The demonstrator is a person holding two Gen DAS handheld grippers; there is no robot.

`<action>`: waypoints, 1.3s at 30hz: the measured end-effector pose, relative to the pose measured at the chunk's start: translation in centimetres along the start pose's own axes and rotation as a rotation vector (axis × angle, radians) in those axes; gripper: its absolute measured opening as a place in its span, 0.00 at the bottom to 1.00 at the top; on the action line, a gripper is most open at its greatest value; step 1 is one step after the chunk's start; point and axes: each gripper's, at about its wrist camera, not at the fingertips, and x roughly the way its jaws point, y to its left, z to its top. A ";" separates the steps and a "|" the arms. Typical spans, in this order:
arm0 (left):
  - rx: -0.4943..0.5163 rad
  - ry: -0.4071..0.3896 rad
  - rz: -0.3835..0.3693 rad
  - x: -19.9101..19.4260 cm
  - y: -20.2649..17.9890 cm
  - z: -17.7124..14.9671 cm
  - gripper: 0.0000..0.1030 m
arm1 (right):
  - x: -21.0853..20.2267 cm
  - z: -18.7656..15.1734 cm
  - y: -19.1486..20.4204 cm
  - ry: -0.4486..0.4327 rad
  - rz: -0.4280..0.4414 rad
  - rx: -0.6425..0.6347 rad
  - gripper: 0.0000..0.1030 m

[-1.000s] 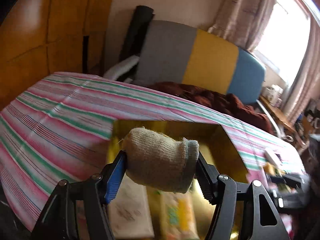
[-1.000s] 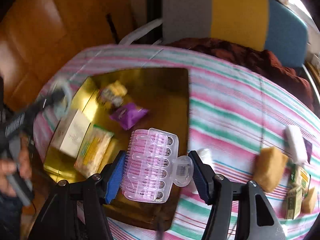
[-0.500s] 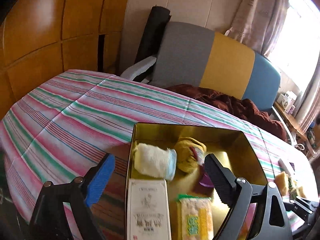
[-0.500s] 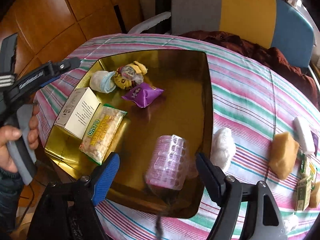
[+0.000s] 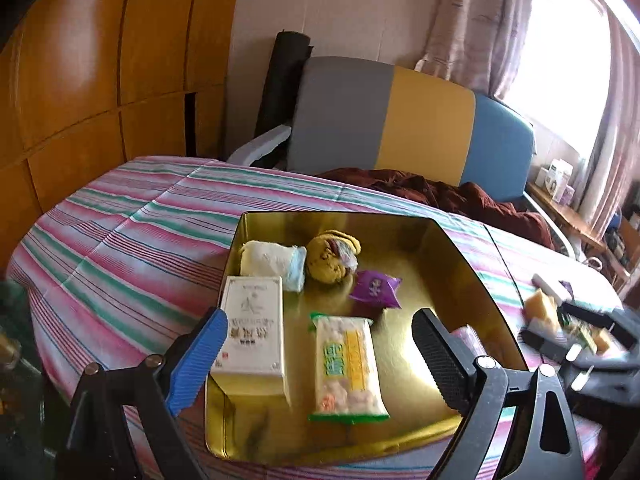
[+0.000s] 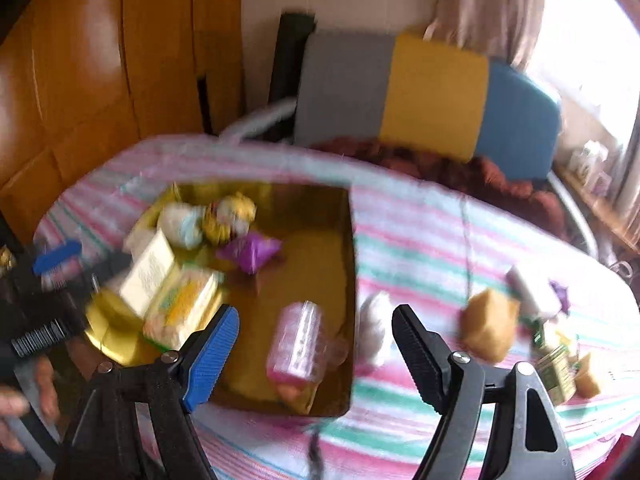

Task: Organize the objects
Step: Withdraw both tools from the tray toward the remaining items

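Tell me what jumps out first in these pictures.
A shiny gold tray sits on the pink and green striped tablecloth, holding a white box, a purple packet and a pink plastic clip. Behind the table stands a grey, yellow and blue cushion.

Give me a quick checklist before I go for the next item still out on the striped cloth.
1. Left hand-held gripper empty, jaws opening: ok.
2. Right hand-held gripper empty, open: ok.
3. Pink hair roller lying inside gold tray: ok.
4. Rolled sock inside tray: ok.
5. White bundle beside tray, yellow sponge waiting on cloth: ok.
6. Sharp right view for aiming: not ok, blurred.
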 end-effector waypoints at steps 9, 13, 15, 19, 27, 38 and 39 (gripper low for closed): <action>0.041 -0.049 0.001 -2.1 -1.8 -0.6 0.95 | -0.1 -0.5 -2.9 -0.021 0.178 0.145 1.00; 0.056 -0.049 -0.010 -2.6 -2.5 -0.7 0.95 | 0.7 -1.3 -3.4 0.019 0.221 0.167 1.00; 0.060 -0.049 -0.013 -2.6 -2.6 -0.7 0.95 | 0.8 -1.7 -3.6 0.025 0.269 0.194 1.00; 0.064 -0.039 -0.024 -2.6 -3.0 -0.9 0.95 | 0.6 -2.4 -3.7 0.054 0.237 0.185 0.98; 0.090 -0.038 -0.032 -2.9 -3.9 -1.2 0.95 | 1.5 -3.7 -6.4 0.080 0.122 0.275 0.86; 0.156 -0.014 -0.042 -2.7 -5.7 -1.7 0.95 | 1.2 -4.0 -9.3 0.069 0.126 0.308 1.00; 0.168 -0.013 -0.040 -2.7 -6.0 -1.8 0.95 | 1.0 -3.8 -9.5 0.063 0.112 0.304 1.00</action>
